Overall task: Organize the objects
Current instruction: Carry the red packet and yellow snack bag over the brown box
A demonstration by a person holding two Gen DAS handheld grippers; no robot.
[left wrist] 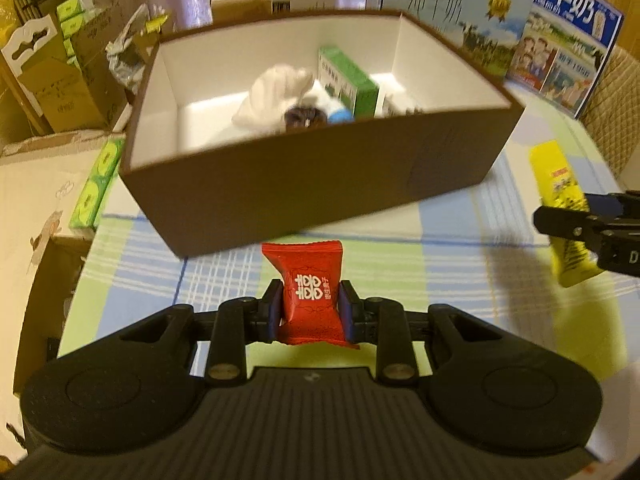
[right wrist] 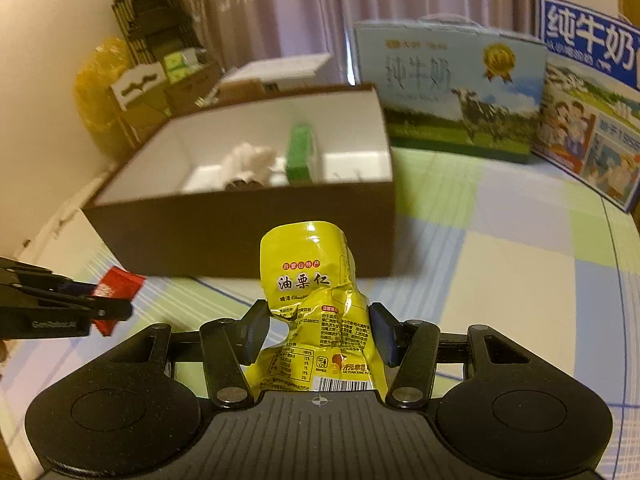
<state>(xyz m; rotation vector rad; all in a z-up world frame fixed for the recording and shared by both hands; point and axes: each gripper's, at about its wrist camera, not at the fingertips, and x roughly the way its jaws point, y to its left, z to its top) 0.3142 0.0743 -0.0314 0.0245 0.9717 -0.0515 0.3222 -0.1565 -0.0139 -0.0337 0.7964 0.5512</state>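
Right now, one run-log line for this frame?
left gripper: shut on red candy packet | right gripper: shut on yellow chestnut pouch | both short of brown box | box: partly filled

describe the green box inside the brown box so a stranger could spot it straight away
Find the big brown box with white inner walls on the checked tablecloth, in front of the blue milk cartons. Inside it, right of a crumpled white bag, a small green box stands on its edge. It is the only green thing in there.
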